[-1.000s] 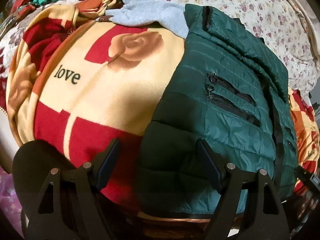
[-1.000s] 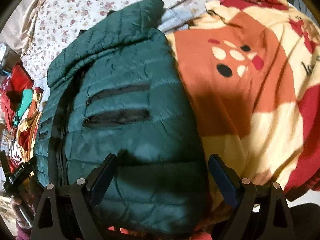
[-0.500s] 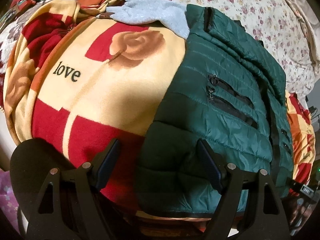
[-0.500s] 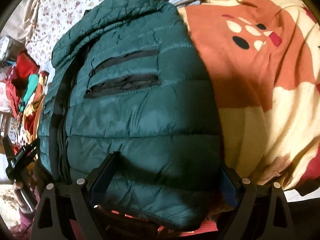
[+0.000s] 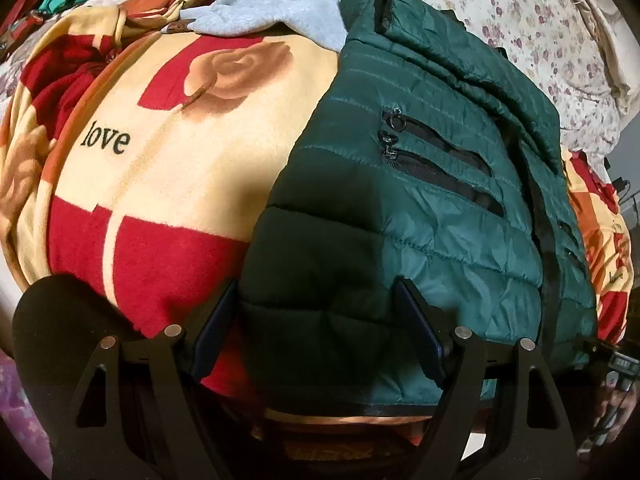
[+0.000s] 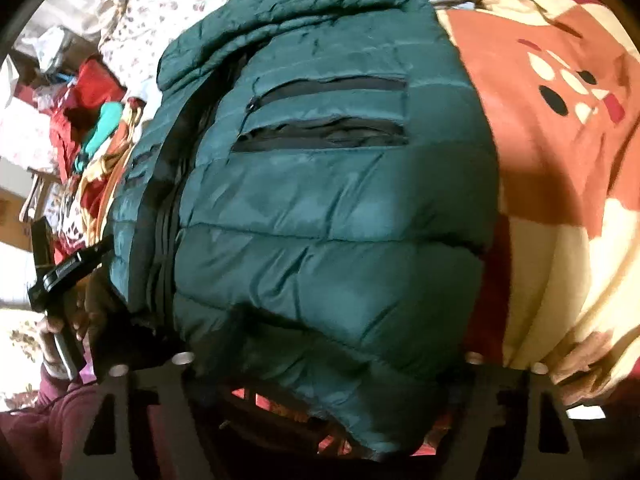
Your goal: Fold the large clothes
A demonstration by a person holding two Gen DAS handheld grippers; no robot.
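We see a dark green quilted jacket (image 5: 420, 208) lying on a cream, red and orange blanket (image 5: 192, 184) printed with "love", its 2 black chest zips facing up. Our left gripper (image 5: 316, 332) stands spread, its 2 blue pads straddling the jacket's near corner without clearly pinching it. Our right gripper (image 6: 324, 364) is closing over the jacket's near hem; its fingertips are buried in the padding, so we cannot tell whether they grip. A grey garment (image 5: 276, 16) lies beyond.

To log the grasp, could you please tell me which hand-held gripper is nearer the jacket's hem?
Right: closing, hem between its fingers. Left straddles the jacket edge, open.
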